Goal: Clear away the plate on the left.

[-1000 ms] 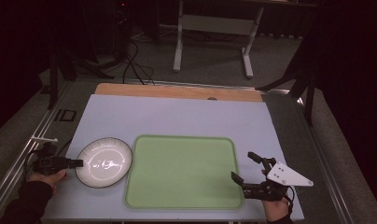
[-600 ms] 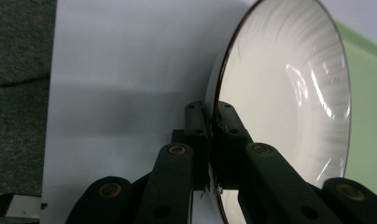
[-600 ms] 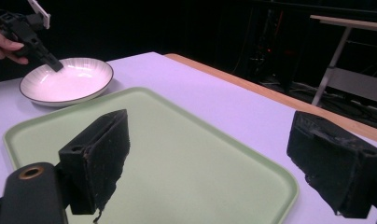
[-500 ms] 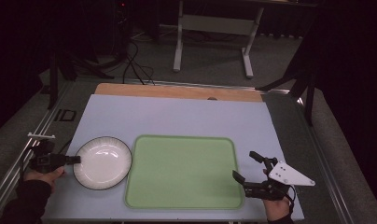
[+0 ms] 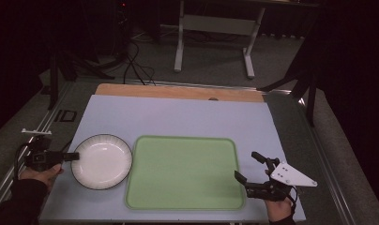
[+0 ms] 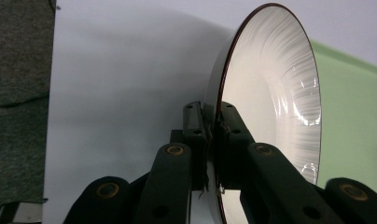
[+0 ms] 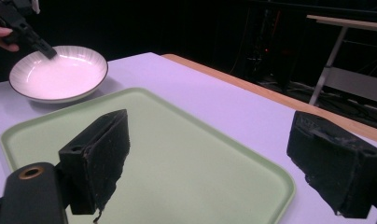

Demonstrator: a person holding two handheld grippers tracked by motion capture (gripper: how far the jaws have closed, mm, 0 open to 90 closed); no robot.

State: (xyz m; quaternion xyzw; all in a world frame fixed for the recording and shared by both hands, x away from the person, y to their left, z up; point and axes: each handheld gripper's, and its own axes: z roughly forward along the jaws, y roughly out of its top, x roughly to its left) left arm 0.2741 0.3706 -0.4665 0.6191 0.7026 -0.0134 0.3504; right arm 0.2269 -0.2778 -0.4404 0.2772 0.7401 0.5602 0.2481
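The surface (image 5: 178, 117) is flat and pale purple, with a brown wooden strip (image 5: 178, 92) along its far edge. A green tray (image 5: 185, 173) lies flat on it, near the front, with nothing inside.

You've got a flat pale-green rectangular plastic tray (image 5: 185, 172) with rounded corners lying at 6 o'clock on the pale lilac table top (image 5: 178, 117). A bare wooden strip (image 5: 178, 92) edges the table at 12 o'clock. Beyond that, a grey metal stand (image 5: 216, 28) sits on the carpet, black cables (image 5: 133, 65) trailing at 11 o'clock.
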